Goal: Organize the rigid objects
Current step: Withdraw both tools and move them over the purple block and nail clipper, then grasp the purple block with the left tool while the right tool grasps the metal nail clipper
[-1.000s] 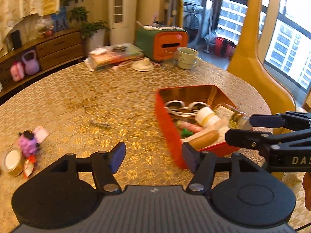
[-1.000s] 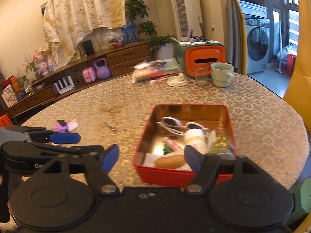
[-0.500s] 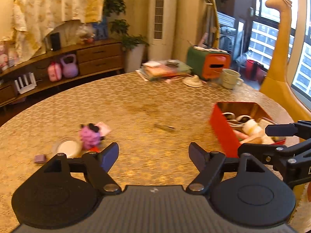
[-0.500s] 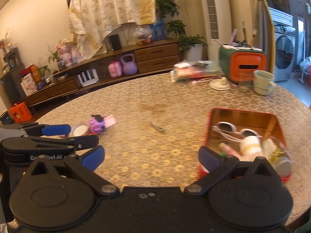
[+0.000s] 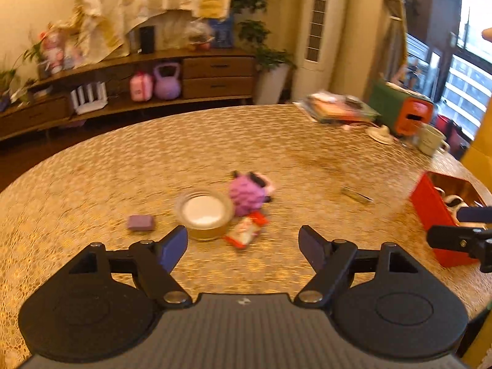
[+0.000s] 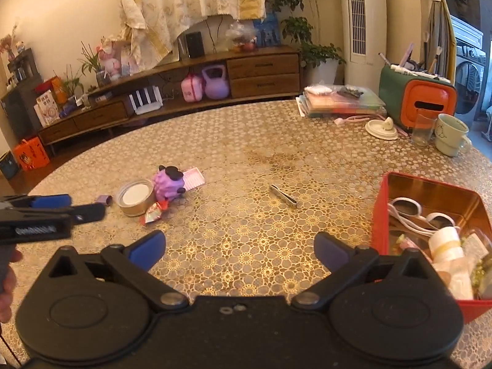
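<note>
Two grippers in play and neither has anything between its blue pads. Our left gripper [image 5: 243,243] has its jaws spread apart over the round table [image 6: 246,141], and they've just been opening wider, nothing between them. Our right gripper [image 6: 240,249] has also just been opening and now stands as wide as it goes, empty too.

Loose stuff we can see on the gold patterned tabletop: a little cluster ahead of the left gripper with a small round tin [image 5: 204,212] with a white top, a purple knobbly toy [image 5: 247,193] right beside it, a red and white snack packet [image 5: 246,230] just in front of those two, and a small purple block [image 5: 140,222] a bit off to the left. From the right wrist view there's also a pink flat case [image 6: 193,178] tucked behind the toy. A metal clip-like thing [image 6: 283,196] (nail clipper maybe, can't tell for sure) lies on its own near the middle of the table.

Over on the right sits the red tin box [image 6: 378,230], open, with white sunglasses [image 6: 412,212], a white roll [image 6: 444,243] and some other bits already inside. The left wrist view is pretty blurry.
</note>
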`<state>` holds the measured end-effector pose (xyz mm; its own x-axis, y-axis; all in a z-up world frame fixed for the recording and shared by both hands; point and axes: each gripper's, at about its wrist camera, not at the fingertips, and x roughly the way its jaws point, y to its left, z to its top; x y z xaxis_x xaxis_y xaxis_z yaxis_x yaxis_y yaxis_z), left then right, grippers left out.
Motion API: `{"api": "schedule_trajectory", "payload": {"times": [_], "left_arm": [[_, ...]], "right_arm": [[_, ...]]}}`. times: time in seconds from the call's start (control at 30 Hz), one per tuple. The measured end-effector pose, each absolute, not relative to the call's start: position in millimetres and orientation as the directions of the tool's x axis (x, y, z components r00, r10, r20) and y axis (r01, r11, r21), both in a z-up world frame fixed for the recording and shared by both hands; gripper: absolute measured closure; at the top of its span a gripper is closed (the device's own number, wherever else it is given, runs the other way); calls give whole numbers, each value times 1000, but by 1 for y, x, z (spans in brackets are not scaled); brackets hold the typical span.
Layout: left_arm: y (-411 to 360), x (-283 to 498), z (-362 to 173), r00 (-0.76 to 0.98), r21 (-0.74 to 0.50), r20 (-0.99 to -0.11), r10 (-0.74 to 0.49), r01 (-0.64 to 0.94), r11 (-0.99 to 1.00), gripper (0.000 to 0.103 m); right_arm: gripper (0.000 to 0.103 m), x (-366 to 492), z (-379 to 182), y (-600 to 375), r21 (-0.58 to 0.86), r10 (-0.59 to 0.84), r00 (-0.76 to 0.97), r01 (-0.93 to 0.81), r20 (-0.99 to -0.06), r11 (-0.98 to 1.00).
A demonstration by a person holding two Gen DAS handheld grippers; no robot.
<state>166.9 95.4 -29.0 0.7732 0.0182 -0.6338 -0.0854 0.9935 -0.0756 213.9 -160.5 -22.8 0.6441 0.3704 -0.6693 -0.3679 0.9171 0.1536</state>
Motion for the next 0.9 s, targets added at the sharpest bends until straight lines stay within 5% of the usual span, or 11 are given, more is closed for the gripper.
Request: {"api": "schedule_trajectory", "payload": {"times": [0.53,0.9], "left_arm": [[171,195,-79,729,-63,-670,139,-242,968,24],[190,215,-106,703,-41,-686,190,-297,954,24]], "right_arm": [[4,276,-63,-133,111,347,623,-385,-701,916],[25,328,-95,-135,82,307,605,-370,-735,925]]}}
